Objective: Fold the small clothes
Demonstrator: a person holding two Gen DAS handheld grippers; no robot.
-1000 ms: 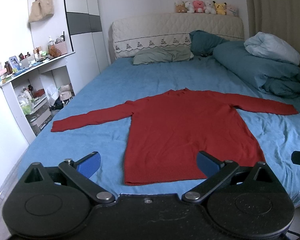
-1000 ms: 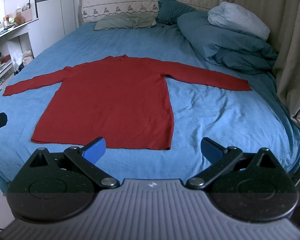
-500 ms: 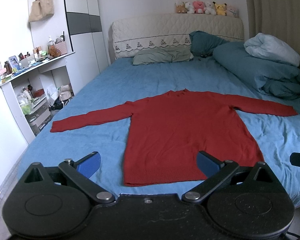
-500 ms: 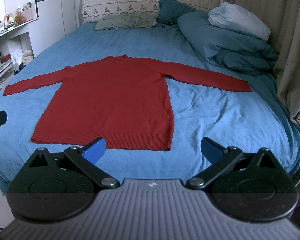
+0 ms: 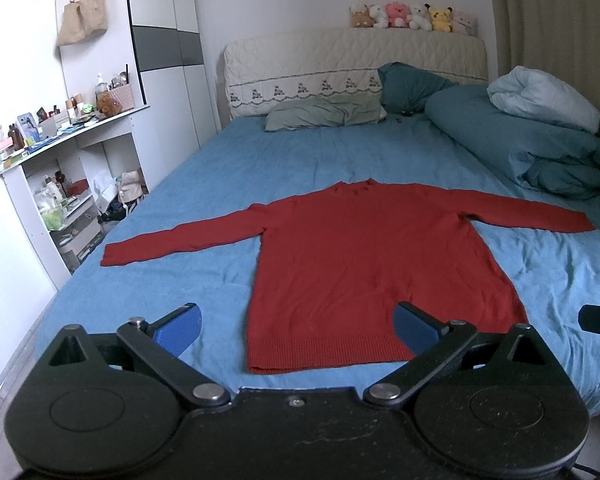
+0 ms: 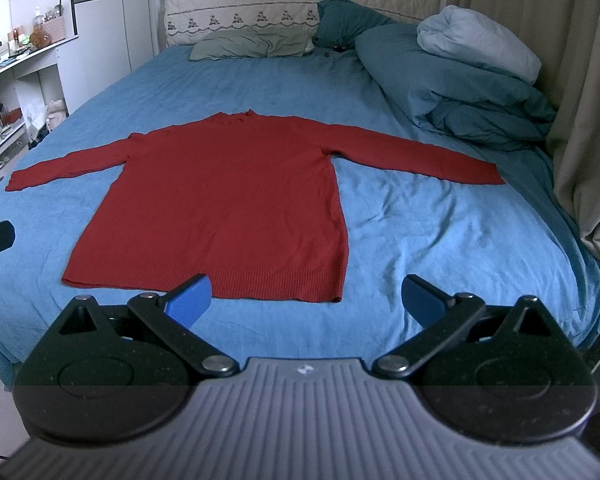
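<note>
Left wrist view: a red sweater lies spread flat, sleeves outstretched, ahead of the left gripper, apparently laid out ready for folding. Both the left gripper and the right gripper hang with fingers spread wide, empty, short of its hem.

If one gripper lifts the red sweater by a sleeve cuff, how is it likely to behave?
The red sweater is probably floppy: it lies flat on the blue bedsheet, sleeves spread, so a lifted cuff would likely trail the body. The ribbed knit hem looks grippy, not slippery. It seems light, though dragging may wrinkle the sheet. Both the left gripper and right gripper have open jaws.
</note>
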